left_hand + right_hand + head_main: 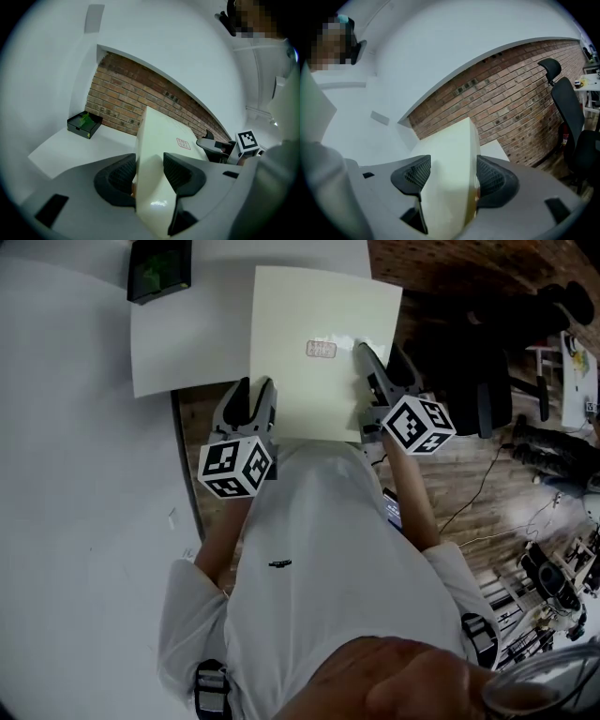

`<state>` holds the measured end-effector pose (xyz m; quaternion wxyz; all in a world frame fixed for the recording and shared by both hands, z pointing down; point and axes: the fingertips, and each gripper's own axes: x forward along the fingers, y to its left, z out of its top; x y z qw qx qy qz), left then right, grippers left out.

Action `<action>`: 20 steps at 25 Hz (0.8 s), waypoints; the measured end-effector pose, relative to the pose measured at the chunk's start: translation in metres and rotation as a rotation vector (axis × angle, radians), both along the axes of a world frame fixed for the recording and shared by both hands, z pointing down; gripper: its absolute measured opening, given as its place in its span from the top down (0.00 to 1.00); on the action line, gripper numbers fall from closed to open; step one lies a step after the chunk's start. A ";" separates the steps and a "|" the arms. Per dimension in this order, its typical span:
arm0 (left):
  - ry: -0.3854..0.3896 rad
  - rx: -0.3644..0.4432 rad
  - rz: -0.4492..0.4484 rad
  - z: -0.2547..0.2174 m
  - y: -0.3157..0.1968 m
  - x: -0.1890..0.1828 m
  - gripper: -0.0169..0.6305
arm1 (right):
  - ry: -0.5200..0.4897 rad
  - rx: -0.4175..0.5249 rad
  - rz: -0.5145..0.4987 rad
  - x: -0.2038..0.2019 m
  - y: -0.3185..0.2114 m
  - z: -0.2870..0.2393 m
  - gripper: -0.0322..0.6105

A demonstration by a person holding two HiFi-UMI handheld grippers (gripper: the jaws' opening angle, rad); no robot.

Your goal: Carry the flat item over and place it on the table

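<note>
The flat item is a cream board (pixel 300 324) with a small red-printed label (pixel 321 349). It is held level in front of me, its far part over the white table (pixel 183 348). My left gripper (pixel 251 395) is shut on the board's near left edge. My right gripper (pixel 367 360) is shut on its right edge near the label. In the left gripper view the board (pixel 161 138) runs out between the jaws of the left gripper (pixel 149 174), with the right gripper (pixel 216 145) at its far side. The right gripper view shows the board (pixel 452 150) clamped in the right gripper (pixel 451 177).
A black box with green contents (pixel 159 268) sits on the table's far left part, also visible as a black box (pixel 84 125). A black office chair (pixel 473 381) stands to the right on the wood floor. A brick wall (pixel 511 103) lies beyond the table.
</note>
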<state>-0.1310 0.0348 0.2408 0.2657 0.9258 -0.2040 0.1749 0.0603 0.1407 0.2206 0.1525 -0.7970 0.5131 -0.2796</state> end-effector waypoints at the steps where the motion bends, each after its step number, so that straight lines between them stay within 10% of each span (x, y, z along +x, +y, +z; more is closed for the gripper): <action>1: 0.000 0.000 -0.007 0.000 -0.003 0.007 0.67 | -0.001 0.002 -0.007 0.008 -0.005 0.000 0.48; 20: -0.078 -0.022 -0.208 0.032 -0.060 0.129 0.68 | -0.058 -0.032 -0.199 0.147 -0.102 0.045 0.48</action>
